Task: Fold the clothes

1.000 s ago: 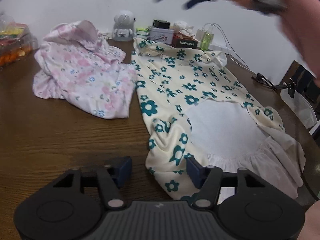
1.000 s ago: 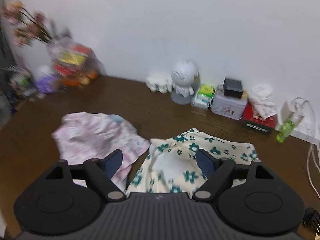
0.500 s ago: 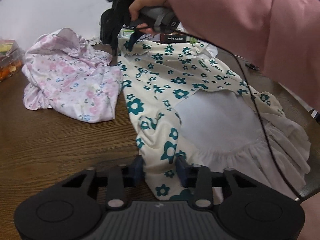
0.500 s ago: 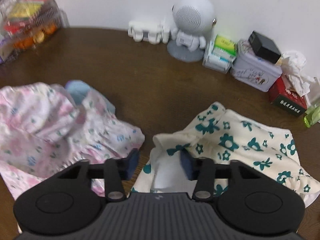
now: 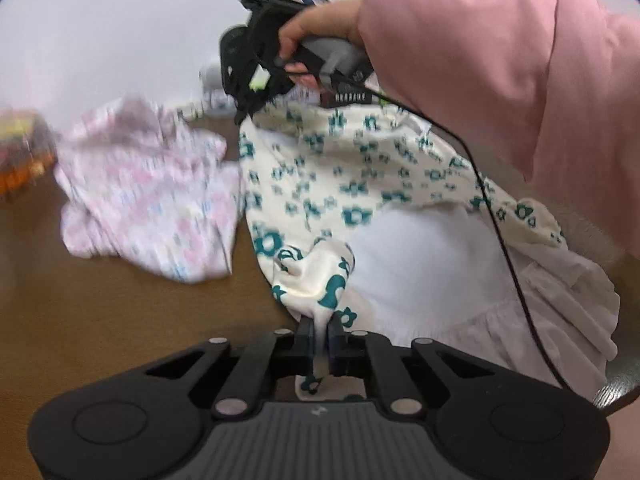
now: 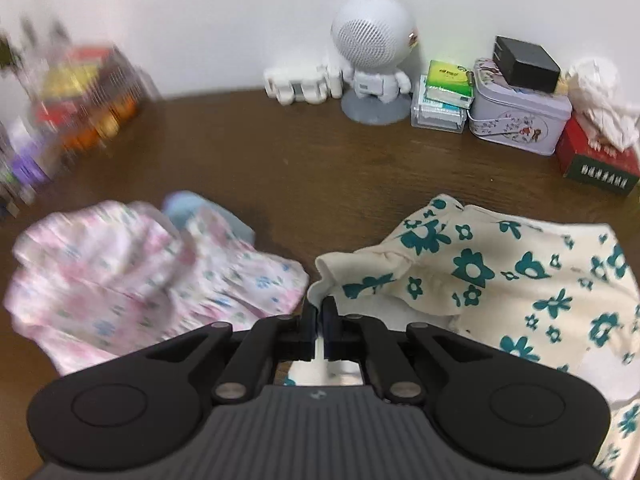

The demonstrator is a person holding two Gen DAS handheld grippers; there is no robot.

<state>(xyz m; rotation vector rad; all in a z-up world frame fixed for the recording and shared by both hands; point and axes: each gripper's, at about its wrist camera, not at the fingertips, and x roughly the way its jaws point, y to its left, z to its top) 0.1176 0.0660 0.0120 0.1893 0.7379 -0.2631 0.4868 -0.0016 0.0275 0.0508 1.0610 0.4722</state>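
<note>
A cream garment with teal flowers [image 5: 344,184] lies spread on the brown table, white lining showing at its near end. My left gripper [image 5: 319,334] is shut on its near left edge, the cloth bunched and lifted between the jaws. My right gripper [image 6: 319,322] is shut on the garment's far left corner [image 6: 460,264]; it also shows in the left wrist view [image 5: 244,114], held by a hand in a pink sleeve [image 5: 500,64]. A crumpled pink floral garment [image 5: 148,188] lies to the left, apart from both grippers.
Along the far wall stand a white robot-shaped speaker [image 6: 374,60], a patterned tin [image 6: 520,116] with a black box on it, a red box [image 6: 598,160] and a container of colourful items [image 6: 88,92]. A black cable [image 5: 504,240] hangs across the garment. The table's right edge [image 5: 616,392] is close.
Both grippers have closed on the teal-flowered garment: the left on its near edge, the right on its far corner. The cloth has lifted at both points.
</note>
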